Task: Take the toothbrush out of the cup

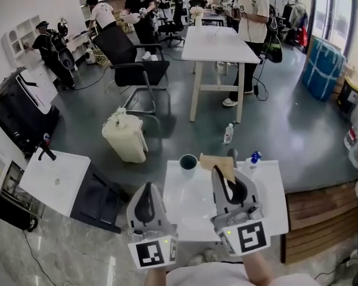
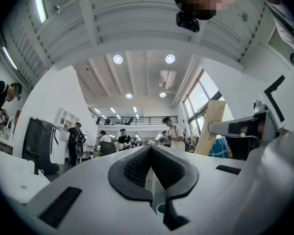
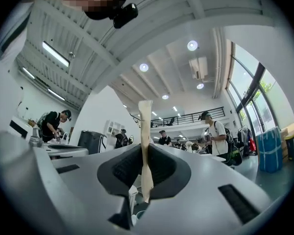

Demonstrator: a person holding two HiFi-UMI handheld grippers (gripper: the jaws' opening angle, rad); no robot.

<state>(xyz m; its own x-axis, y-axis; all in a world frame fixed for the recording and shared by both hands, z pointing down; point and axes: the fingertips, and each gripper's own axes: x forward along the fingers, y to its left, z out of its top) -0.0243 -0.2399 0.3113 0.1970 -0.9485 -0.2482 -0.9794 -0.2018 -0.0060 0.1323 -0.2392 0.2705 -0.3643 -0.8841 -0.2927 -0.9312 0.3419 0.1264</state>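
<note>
Pale beige, flat-handled toothbrush (image 3: 145, 131) pinched upright in closed right tool (image 3: 146, 153), out of dark round cup (image 1: 188, 161) at white tabletop's (image 1: 191, 210) far edge; left tool (image 2: 151, 153) closed, empty.

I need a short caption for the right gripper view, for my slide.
Jaws of the right gripper closed on a pale toothbrush, with people standing far behind.

Shells of left claw (image 2: 151, 151) and right claw (image 3: 146, 150): smooth pale grey plastic, faint sheen. Their pads (image 3: 125, 168): black, finely ribbed, rubbery, matt. Handle of toothbrush (image 3: 146, 131): pale, wood-like, matt. Outside of cup (image 1: 188, 162): dark, glossy. Top of surface (image 1: 185, 210): white, smooth, low sheen. Grey floor (image 1: 286, 124): polished, reflective. Brown planks (image 1: 322, 219): bare wood, matt.
</note>
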